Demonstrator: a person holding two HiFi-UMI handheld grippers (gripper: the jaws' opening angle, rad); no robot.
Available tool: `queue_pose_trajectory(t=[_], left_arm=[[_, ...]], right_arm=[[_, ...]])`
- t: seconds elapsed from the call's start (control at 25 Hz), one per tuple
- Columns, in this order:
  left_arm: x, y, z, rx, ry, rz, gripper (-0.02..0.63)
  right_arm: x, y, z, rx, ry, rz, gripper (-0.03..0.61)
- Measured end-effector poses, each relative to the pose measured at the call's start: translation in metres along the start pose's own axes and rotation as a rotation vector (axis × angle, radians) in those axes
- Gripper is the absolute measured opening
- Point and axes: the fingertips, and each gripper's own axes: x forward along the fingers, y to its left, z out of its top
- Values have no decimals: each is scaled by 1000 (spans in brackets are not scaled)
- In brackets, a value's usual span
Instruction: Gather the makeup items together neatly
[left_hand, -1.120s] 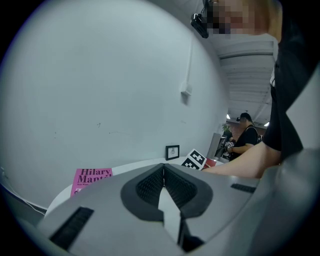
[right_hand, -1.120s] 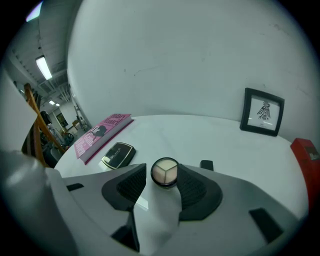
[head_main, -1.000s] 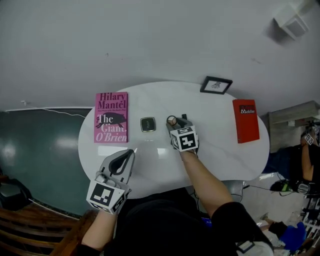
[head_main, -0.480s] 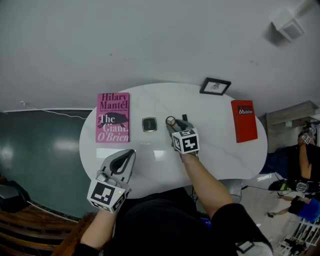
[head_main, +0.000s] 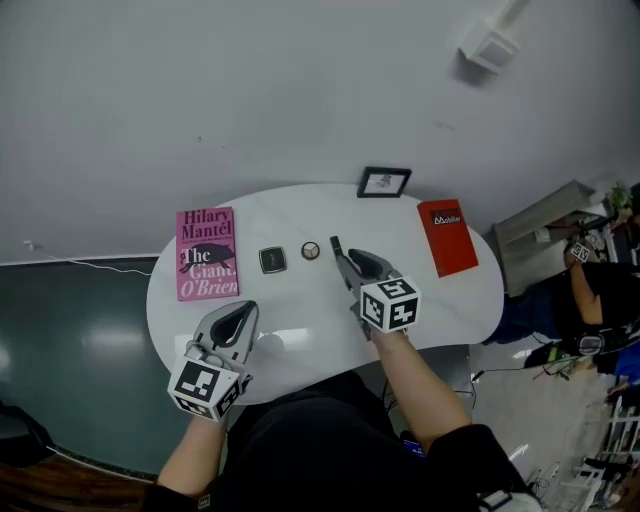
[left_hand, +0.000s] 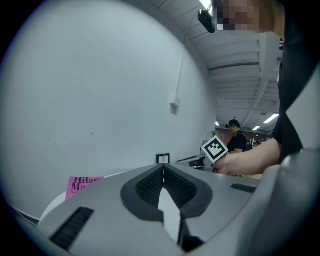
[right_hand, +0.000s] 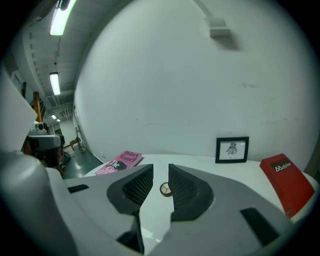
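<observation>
Right gripper (right_hand: 160, 175) jaws, just closing, stand apart, empty; left gripper (left_hand: 163, 172) jaws together. Centre the compact (right_hand: 165, 189) before pinching.

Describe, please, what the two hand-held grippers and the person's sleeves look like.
Both the left hand-held gripper and right hand-held gripper are grey plastic shells with dark, ribbed pads. Each carries a white cube printed with black square markers. The person wears a black top with black sleeves.
</observation>
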Motion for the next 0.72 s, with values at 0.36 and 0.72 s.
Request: queue_pose_trajectory(t=[0.36, 0.72], left_arm=[[27, -50, 23, 31, -8, -10, 12], [83, -120, 58, 73, -38, 78, 12]], right_arm=[[-97, -21, 60, 37, -240, 60, 58], [-189, -78, 87, -68, -368, 166, 40]])
